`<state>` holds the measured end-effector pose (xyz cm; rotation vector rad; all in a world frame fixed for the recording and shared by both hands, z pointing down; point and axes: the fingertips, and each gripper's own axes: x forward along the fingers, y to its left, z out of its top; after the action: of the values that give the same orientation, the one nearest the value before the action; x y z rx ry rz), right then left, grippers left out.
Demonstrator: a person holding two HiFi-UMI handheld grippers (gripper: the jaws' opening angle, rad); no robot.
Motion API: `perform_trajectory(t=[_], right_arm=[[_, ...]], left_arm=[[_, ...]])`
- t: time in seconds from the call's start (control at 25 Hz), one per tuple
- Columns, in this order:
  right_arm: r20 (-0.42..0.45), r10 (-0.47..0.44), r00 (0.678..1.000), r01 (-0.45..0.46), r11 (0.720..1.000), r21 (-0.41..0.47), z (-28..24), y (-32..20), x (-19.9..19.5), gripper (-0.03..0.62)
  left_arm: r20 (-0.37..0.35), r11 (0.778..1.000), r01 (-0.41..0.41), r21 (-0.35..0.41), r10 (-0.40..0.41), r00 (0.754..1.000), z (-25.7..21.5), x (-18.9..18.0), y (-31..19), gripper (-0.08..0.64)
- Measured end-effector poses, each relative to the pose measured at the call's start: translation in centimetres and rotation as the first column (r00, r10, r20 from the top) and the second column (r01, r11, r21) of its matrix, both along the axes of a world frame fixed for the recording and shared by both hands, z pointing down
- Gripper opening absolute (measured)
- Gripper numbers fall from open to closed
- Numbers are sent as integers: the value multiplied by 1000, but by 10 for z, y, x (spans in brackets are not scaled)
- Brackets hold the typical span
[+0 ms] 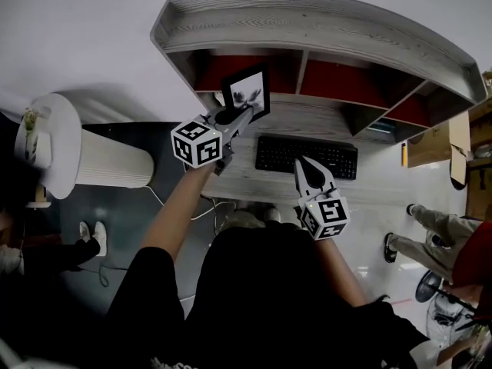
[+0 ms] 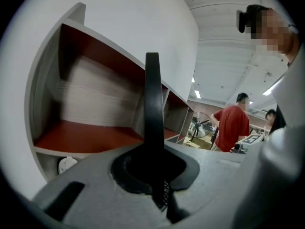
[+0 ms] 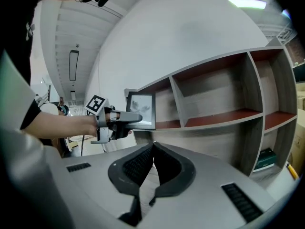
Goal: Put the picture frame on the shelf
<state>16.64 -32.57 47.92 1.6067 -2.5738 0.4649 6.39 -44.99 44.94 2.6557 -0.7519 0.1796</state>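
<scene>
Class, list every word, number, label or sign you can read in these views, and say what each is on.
No readable text.
Marker cubes: black-and-white square patterns, no letters.
Keyboard: key legends too small.
Picture frame: an image only, no writing visible.

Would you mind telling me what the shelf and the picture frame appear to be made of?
Shelf: it looks like matte, grey-washed wood or wood-look laminate, going by the streaky grain lines along its top. The compartment floors have a flat reddish-brown finish. Picture frame: it has a smooth, plain black border, likely plastic or painted wood, but the look leaves that open.
</scene>
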Motion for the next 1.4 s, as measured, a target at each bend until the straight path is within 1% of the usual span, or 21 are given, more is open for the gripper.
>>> perform_trajectory(t=[0.16, 0.24, 0.4, 0.44, 0.6, 0.76, 0.92, 1.0, 1.04, 1.2, 1.32, 1.4], right_arm=[[-4, 46, 999, -46, 999, -1, -1, -2, 14, 12], [9, 70, 998, -70, 998, -3, -3, -3, 19, 12], [10, 82, 997, -82, 997, 5, -10, -6, 17, 12], [18, 84, 996, -84, 996, 3, -11, -8, 16, 12], [53, 93, 994, -94, 996, -1, -16, -12, 10, 12], [45, 108, 993, -108, 994, -3, -17, -16, 9, 12], [39, 136, 990, -136, 991, -9, -16, -19, 12, 12], [33, 144, 989, -144, 990, -14, -14, -19, 12, 12], [30, 147, 989, -147, 989, -15, -14, -20, 11, 12], [18, 152, 988, -151, 988, -15, -15, -23, 7, 12], [12, 151, 988, -151, 988, -18, -15, -24, 2, 12], [6, 150, 989, -150, 989, -22, -14, -25, -2, 12]], left_arm=[[10, 999, -26, 27, 25, 1000, -7, 13, -25, 25], [20, 999, -38, 14, 38, 999, -6, 19, -36, 25], [79, 996, -88, 5, 87, 993, 4, 33, -53, 25], [81, 996, -92, -5, 92, 992, 6, 35, -58, 25], [34, 995, -78, -69, 81, 996, 9, 39, -78, 25], [30, 992, -96, -85, 98, 995, 11, 43, -89, 25], [34, 987, -131, -98, 135, 990, 13, 54, -99, 25], [32, 985, -133, -111, 138, 990, 14, 58, -105, 25], [39, 985, -126, -117, 131, 991, 15, 59, -108, 26], [110, 989, -91, -120, 105, 988, 19, 58, -125, 31], [108, 986, -115, -124, 128, 986, 16, 65, -130, 35], [105, 984, -133, -119, 145, 984, 15, 69, -133, 50]])
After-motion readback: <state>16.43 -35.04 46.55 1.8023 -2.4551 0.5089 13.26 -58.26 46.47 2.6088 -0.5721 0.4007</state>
